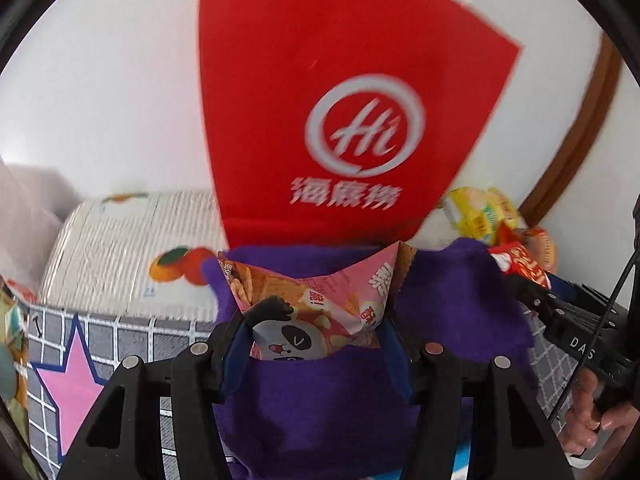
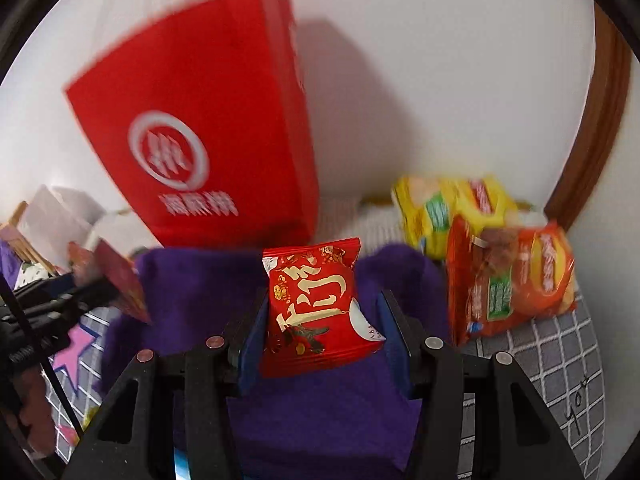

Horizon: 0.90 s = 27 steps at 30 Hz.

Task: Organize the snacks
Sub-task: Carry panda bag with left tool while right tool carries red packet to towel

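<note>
- The left gripper [image 1: 316,336] pinches a pink panda-print snack packet [image 1: 320,308] above the purple cloth [image 1: 460,304].
- The right gripper [image 2: 320,332] pinches a red calligraphy snack packet [image 2: 316,308].
- A red "Hi" paper bag [image 1: 340,112] stands at the cloth's far edge.

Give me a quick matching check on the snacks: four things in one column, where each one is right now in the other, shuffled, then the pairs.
Things:
1. pink panda packet
2. red packet
3. yellow chip bag
4. red paper bag

Places:
A. standing against the white wall, behind the purple cloth
B. clamped in the right gripper
C. lying by the wall, behind the orange chip bag
D. clamped in the left gripper

Pairs: 1-D, 2-B, 3-C, 4-A
</note>
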Each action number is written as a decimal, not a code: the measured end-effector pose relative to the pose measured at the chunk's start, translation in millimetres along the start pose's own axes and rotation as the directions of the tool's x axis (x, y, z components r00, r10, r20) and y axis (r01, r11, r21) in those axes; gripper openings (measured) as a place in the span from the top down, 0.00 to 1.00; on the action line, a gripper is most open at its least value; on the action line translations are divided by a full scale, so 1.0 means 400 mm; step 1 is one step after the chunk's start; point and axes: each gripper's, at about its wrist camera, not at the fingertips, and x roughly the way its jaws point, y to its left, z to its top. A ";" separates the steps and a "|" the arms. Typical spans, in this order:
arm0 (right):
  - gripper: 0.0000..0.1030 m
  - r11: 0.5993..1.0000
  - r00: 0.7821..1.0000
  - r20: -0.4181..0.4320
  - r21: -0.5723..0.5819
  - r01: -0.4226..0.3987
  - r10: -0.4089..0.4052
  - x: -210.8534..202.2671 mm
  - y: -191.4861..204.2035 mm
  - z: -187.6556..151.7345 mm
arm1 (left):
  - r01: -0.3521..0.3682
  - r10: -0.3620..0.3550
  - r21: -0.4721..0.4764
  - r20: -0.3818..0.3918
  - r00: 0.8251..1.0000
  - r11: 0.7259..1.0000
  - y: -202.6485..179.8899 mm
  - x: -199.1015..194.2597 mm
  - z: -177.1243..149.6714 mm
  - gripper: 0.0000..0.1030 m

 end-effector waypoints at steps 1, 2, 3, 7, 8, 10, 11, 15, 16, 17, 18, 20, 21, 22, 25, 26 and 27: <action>0.49 1.000 1.000 -0.016 0.004 0.003 -0.003 0.014 -0.007 -0.002 | -0.003 0.003 -0.003 -0.012 1.000 1.000 0.006 0.012 0.000 0.45; 0.49 1.000 0.999 -0.047 0.004 0.010 -0.010 0.038 -0.016 -0.006 | -0.009 0.009 -0.008 -0.023 1.000 1.000 0.012 0.023 -0.001 0.45; 0.49 1.000 0.998 -0.066 0.004 0.015 -0.015 0.054 -0.022 -0.009 | -0.015 0.015 -0.012 -0.031 0.999 1.000 0.014 0.033 -0.002 0.45; 0.49 1.000 0.994 -0.107 0.012 0.016 -0.015 0.096 -0.035 -0.018 | -0.037 0.035 -0.021 -0.082 0.996 0.999 0.021 0.081 -0.007 0.45; 0.49 1.000 0.994 -0.113 0.008 0.013 -0.012 0.102 -0.034 -0.021 | -0.045 0.042 -0.023 -0.094 0.995 0.999 0.023 0.091 -0.009 0.45; 0.49 1.000 0.993 -0.119 0.002 0.006 -0.006 0.110 -0.030 -0.028 | -0.037 0.034 -0.024 -0.105 0.994 0.999 0.022 0.103 -0.012 0.45; 0.49 1.000 0.992 -0.125 0.004 -0.008 0.009 0.113 -0.028 -0.031 | -0.028 0.026 -0.023 -0.113 0.993 0.999 0.019 0.107 -0.015 0.45; 0.49 0.999 0.989 -0.143 0.007 -0.038 0.038 0.132 -0.025 -0.040 | -0.033 0.031 -0.013 -0.128 0.991 0.999 0.008 0.116 -0.022 0.45; 0.49 1.000 0.990 -0.143 0.000 -0.018 0.018 0.134 -0.023 -0.042 | -0.034 0.033 -0.010 -0.131 0.991 0.999 0.007 0.118 -0.024 0.45; 0.49 1.000 0.990 -0.143 -0.009 0.006 -0.007 0.136 -0.021 -0.044 | -0.033 0.031 -0.009 -0.133 0.991 0.999 0.005 0.120 -0.024 0.45; 0.49 1.000 0.989 -0.144 -0.015 0.021 -0.023 0.138 -0.018 -0.045 | -0.029 0.028 -0.009 -0.137 0.990 1.000 0.003 0.122 -0.024 0.45; 0.49 0.999 0.988 -0.147 -0.018 0.036 -0.038 0.139 -0.019 -0.048 | -0.023 0.022 -0.009 -0.142 0.990 1.000 0.001 0.123 -0.026 0.45; 0.49 0.999 0.988 -0.149 -0.015 0.032 -0.034 0.139 -0.020 -0.048 | -0.022 0.021 -0.007 -0.145 0.989 1.000 0.000 0.123 -0.027 0.45; 0.48 1.000 0.988 -0.151 -0.013 0.026 -0.027 0.139 -0.021 -0.048 | -0.024 0.023 -0.004 -0.147 0.989 1.000 -0.002 0.123 -0.027 0.44; 0.48 0.999 0.986 -0.164 -0.028 0.026 -0.030 0.142 -0.014 -0.053 | -0.036 0.037 0.009 -0.153 0.988 0.999 -0.007 0.124 -0.028 0.44; 0.47 0.999 0.986 -0.166 -0.032 0.027 -0.032 0.142 -0.012 -0.052 | -0.037 0.039 0.016 -0.153 0.988 0.999 -0.009 0.123 -0.029 0.44; 0.47 0.999 0.985 -0.167 -0.035 0.030 -0.035 0.143 -0.009 -0.051 | -0.037 0.039 0.017 -0.152 0.988 0.999 -0.011 0.122 -0.028 0.44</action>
